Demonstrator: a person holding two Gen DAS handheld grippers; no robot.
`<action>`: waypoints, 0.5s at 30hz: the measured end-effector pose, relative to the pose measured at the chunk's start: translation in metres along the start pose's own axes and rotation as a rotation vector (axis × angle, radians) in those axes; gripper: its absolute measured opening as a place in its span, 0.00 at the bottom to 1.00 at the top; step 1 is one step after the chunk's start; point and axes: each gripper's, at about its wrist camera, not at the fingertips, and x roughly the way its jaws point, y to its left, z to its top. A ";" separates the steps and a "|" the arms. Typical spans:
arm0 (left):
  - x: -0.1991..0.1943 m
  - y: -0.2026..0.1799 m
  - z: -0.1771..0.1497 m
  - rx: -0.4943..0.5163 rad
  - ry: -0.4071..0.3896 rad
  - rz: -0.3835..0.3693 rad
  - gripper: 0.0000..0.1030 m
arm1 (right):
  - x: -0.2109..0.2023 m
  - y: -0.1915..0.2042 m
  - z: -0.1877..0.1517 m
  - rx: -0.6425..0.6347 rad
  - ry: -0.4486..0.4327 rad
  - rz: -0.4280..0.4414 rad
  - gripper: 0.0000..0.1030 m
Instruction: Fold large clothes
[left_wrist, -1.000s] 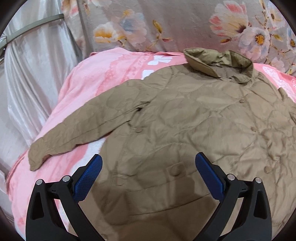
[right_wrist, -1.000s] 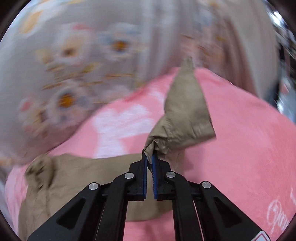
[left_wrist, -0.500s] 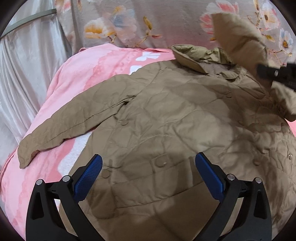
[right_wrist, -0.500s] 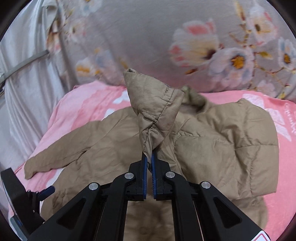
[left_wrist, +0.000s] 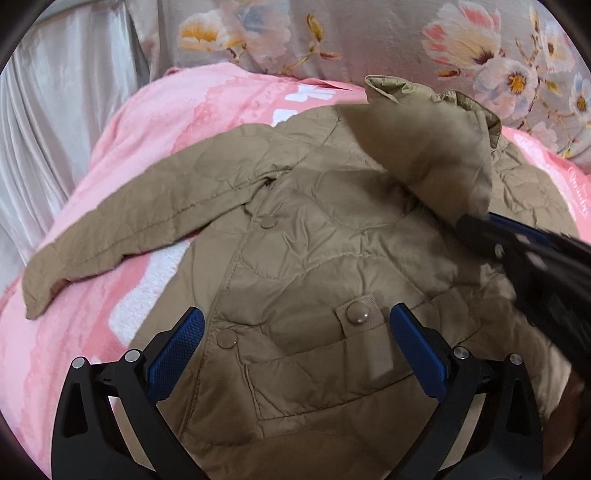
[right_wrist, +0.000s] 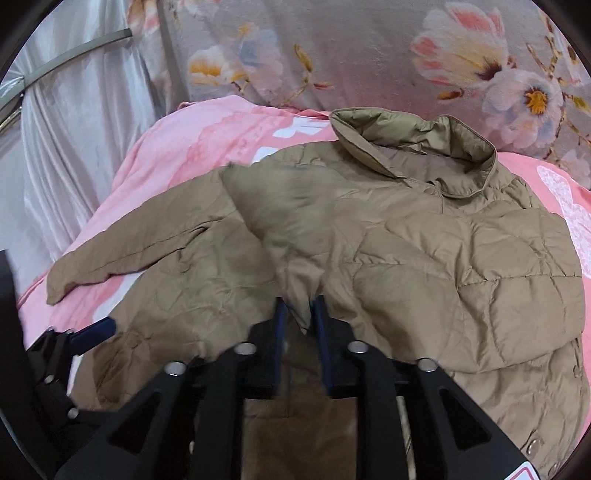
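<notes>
A tan quilted jacket lies face up on a pink blanket, collar far. It also shows in the right wrist view. Its left sleeve lies stretched out to the left. Its right sleeve is folded over the chest. My right gripper has its jaws slightly parted, with the sleeve cuff still between them. It shows in the left wrist view at the right. My left gripper is open and empty, low over the jacket's pocket flap.
A grey floral cloth hangs behind the blanket. A pale silvery curtain hangs at the left. The blanket's left edge drops off beside the curtain. The left gripper shows at the lower left of the right wrist view.
My right gripper has carried the right sleeve leftward and down over the jacket's chest, and its jaws have begun to part. My left gripper has moved closer over the lower front.
</notes>
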 end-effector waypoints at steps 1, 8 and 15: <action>-0.001 0.003 0.001 -0.012 0.002 -0.023 0.95 | -0.013 -0.001 -0.003 0.007 -0.027 0.009 0.58; -0.008 0.013 0.019 -0.086 0.025 -0.151 0.95 | -0.092 -0.078 -0.028 0.171 -0.110 -0.081 0.66; 0.045 0.000 0.050 -0.247 0.217 -0.371 0.95 | -0.076 -0.232 -0.054 0.641 -0.061 -0.076 0.58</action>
